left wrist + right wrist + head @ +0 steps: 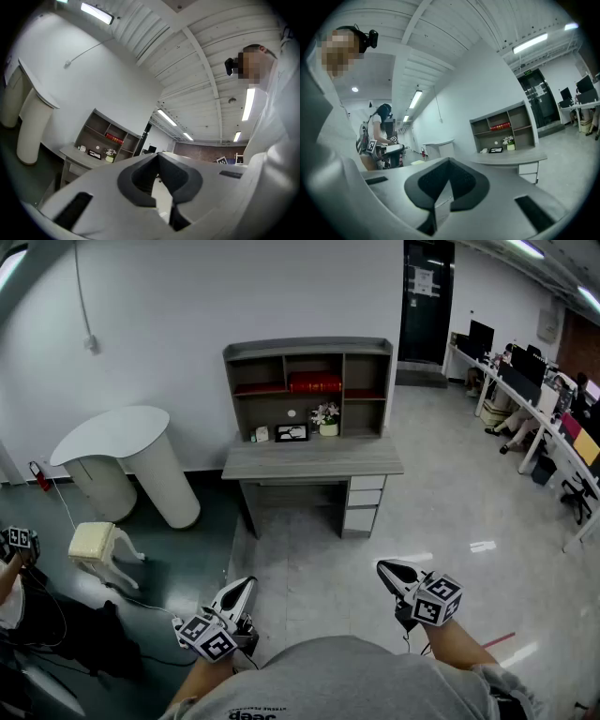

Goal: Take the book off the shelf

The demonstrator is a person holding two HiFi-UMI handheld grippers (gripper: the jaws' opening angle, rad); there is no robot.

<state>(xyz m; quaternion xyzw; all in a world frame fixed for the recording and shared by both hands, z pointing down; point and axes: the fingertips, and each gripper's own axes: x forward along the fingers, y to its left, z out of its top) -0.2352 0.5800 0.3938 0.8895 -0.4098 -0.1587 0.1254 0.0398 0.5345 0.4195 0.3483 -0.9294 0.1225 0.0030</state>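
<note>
At the far left a cream stool (94, 542) stands on the dark floor, and behind it a white round-ended counter (122, 442) stands against the wall. The left gripper (246, 583) is held low in front of the person, pointing toward the desk; its fingers are pressed together at the tips with nothing between them.

Past it, in the middle of the room, a grey desk (314, 461) stands against the white wall, well apart from both grippers, with a shelf unit (307, 348) on top. The red book (314, 382) sits in the upper middle compartment of that shelf. Below it, on the desk top, are a small picture frame (292, 433) and just to its right a pot of flowers (327, 418). Drawers (364, 503) fill the desk's right side.

The right gripper (384, 567) is also low and aimed at the desk, its fingers closed tip to tip and empty. At the far right, people sit at a long row of office desks (525, 395) with monitors.
</note>
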